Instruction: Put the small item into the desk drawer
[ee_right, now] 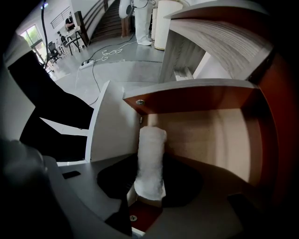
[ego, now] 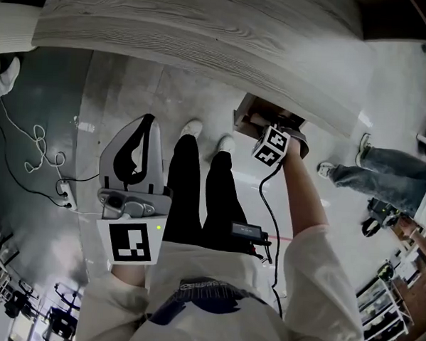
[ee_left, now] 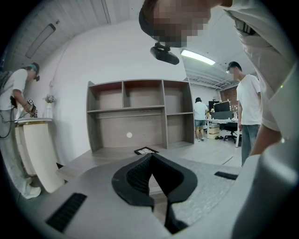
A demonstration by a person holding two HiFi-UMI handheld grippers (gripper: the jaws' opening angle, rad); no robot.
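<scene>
Since the small item [ee_right: 151, 161], a white fuzzy roll, already stands inside the open drawer [ee_right: 210, 135], reaching from between the jaws toward the drawer's back, what is left is a clean release. The right gripper [ee_right: 152, 179] has its jaws well apart with the roll's near end between them. That end lies close against one pad while a dark gap shows on the other side, so I judge it loose, not clamped. Whether the far end rests on the pale drawer floor I cannot tell. A good way, as I see it, is to lower the roll until it lies along that floor, away from the walls and the front edge, then spread the jaws fully and draw straight back along their own line. The nap looks soft and may cling to the ribbed pad, so a slow retreat with no sideways sweep should keep it from being dragged out again. Being round, it may also roll once free. In the head view the drawer hangs under the wood-grain counter [ego: 206, 30], and the gripper must clear that edge on its way out. The left gripper [ee_left: 152, 155] hangs idle at the person's side, its jaws together and empty, free to push the drawer shut afterwards
</scene>
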